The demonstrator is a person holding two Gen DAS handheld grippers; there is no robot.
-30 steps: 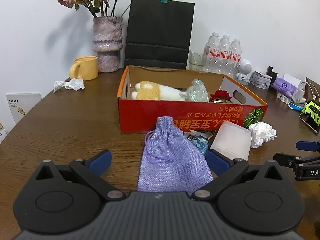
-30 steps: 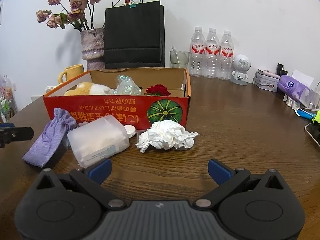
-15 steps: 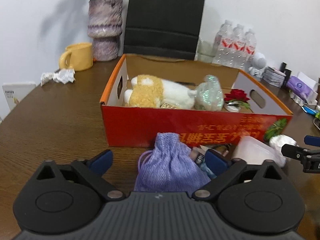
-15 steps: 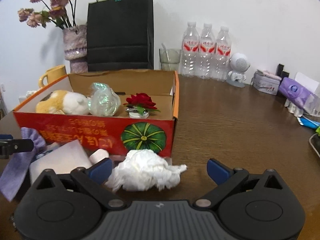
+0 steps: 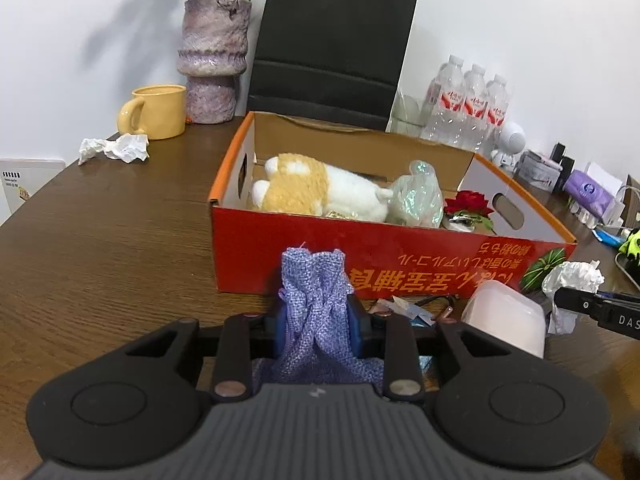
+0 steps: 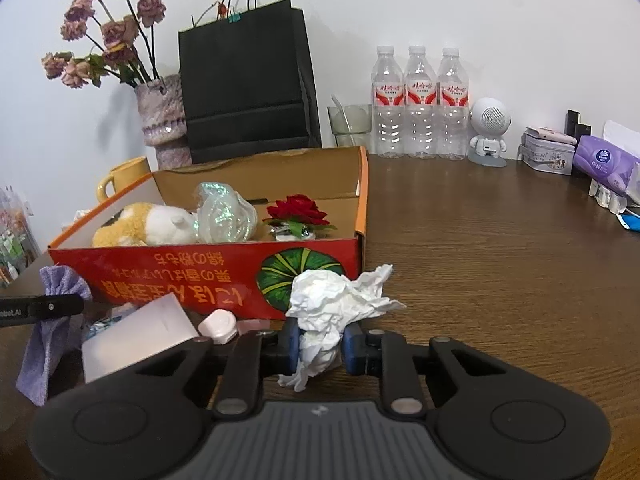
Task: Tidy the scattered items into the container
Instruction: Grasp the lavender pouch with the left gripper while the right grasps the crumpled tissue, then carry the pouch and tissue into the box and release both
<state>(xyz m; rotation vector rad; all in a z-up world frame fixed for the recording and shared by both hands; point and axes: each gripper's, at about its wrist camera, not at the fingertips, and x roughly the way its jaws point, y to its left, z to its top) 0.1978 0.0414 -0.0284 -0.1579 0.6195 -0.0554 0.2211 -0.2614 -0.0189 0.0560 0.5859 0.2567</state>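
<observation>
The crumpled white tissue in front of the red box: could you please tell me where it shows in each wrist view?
Left wrist: crumpled white tissue at far right, beside the right gripper.
Right wrist: it sits bottom centre, pinched in that gripper.
Shared landmark: the pumpkin print on the red box.

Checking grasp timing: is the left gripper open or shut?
Shut. The left gripper has its blue pads pressed into both sides of the purple pouch.
</observation>
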